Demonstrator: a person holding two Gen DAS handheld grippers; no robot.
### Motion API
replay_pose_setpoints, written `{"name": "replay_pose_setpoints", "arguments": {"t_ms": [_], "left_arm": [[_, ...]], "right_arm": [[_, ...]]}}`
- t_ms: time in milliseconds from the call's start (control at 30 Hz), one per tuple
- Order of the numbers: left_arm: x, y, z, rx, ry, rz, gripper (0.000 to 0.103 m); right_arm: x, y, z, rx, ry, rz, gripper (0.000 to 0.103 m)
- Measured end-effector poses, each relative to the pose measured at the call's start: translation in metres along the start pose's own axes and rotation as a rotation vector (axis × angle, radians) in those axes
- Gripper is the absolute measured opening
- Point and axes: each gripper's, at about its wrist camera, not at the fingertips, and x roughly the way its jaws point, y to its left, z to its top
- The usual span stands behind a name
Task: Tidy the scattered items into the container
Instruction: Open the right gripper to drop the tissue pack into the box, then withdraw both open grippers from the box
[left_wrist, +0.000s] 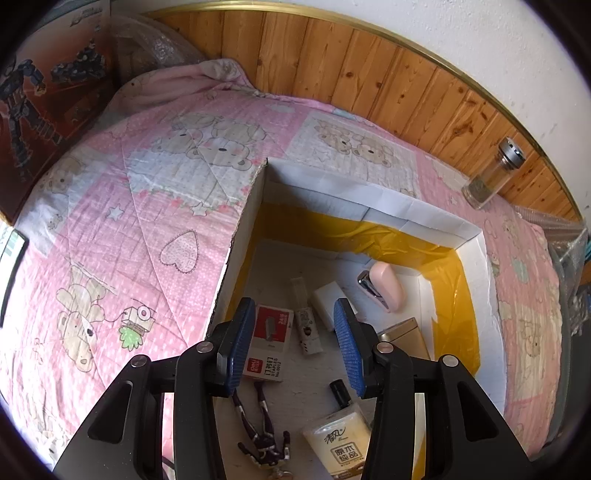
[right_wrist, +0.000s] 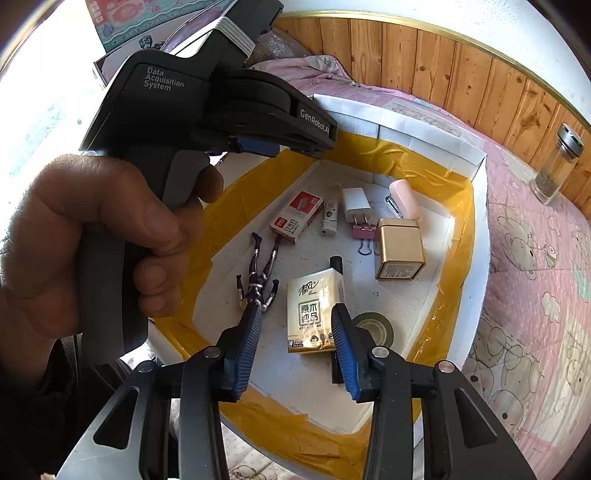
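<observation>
One glass jar (left_wrist: 493, 175) beside box (left_wrist: 424, 216)

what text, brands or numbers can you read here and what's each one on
"Data Acquisition System": on the left gripper, on its body.
"GenRobot.AI": on that gripper's side.
"清风" and "原木纯品": on the tissue pack.
"deli", "订书钉", "24/6": on the staple box; its smaller lines are blurred.
Gold tin: its end label is too small to read.
White tube: print unreadable.
Poster: lettering too blurred.
</observation>
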Motion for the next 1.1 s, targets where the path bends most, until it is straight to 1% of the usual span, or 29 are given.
{"name": "replay_pose_setpoints", "arguments": {"t_ms": [67,300,400,500,633,733,900,967,1067,1100], "left_arm": [[-0.003,-0.001,0.0,0.006,-0.012,0.009,0.047],[-0.018,-0.006,0.0,0.039,-0.077,0.034,0.047],[-0.027,-0.008,-0.002,0.049,-0.103,0.041,0.047],[-0.037,-0.01,-0.006,0.061,-0.132,0.049,0.047],[-0.05,-0.01,-0.014,0.04,-0.149,0.014,0.047],[-0.06,-0.012,-0.024,-0.001,-0.159,-0.04,0.047],[-0.07,-0.027,-0.051,0.028,-0.164,-0.066,0.047],[-0.075,-0.031,-0.06,0.034,-0.169,-0.075,0.049],[-0.083,-0.033,-0.069,0.036,-0.19,-0.063,0.059],[-0.085,-0.034,-0.072,0.037,-0.194,-0.059,0.06]], "right_arm": [[-0.001,-0.001,-0.001,0.006,-0.002,0.002,0.047],[-0.007,-0.004,-0.006,0.018,-0.01,0.002,0.048],[-0.016,-0.005,-0.007,0.005,-0.029,-0.028,0.05],[-0.026,-0.006,-0.01,-0.011,-0.049,-0.069,0.054],[-0.034,-0.009,-0.015,-0.019,-0.055,-0.103,0.056],[-0.038,-0.011,-0.019,-0.021,-0.055,-0.12,0.057],[-0.047,-0.012,-0.025,-0.022,-0.057,-0.147,0.057],[-0.051,-0.012,-0.028,-0.025,-0.059,-0.152,0.058],[-0.054,-0.013,-0.032,-0.032,-0.06,-0.168,0.061],[-0.055,-0.013,-0.034,-0.031,-0.059,-0.169,0.061]]}}
